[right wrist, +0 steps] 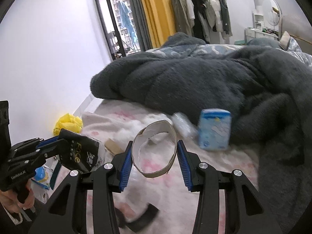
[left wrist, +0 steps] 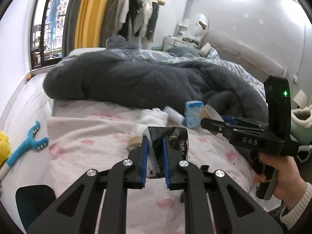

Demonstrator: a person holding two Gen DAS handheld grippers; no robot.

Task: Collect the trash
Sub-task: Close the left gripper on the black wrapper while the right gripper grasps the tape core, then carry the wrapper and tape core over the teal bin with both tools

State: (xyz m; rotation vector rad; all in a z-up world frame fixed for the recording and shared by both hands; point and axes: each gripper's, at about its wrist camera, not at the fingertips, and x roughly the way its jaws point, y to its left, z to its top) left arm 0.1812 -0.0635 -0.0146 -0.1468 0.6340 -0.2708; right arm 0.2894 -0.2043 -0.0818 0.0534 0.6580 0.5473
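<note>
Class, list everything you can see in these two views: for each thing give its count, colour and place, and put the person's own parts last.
black wrapper: one, black with print, in the left hand-held gripper.
cardboard ring: one, tan, between the right gripper's fingers.
tissue pack: one, blue, upright on the sheet by the blanket.
white wad: one, white, on the sheet.
blanket: one, dark grey, heaped on the bed.
bed sheet: one, pink-patterned.
toy: one, blue, left of the bed.
yellow bag: one, on the floor by the wall.
hanging clothes: several, background.
left hand-held gripper: black, blue pads.
right hand-held gripper: black, blue pads.
</note>
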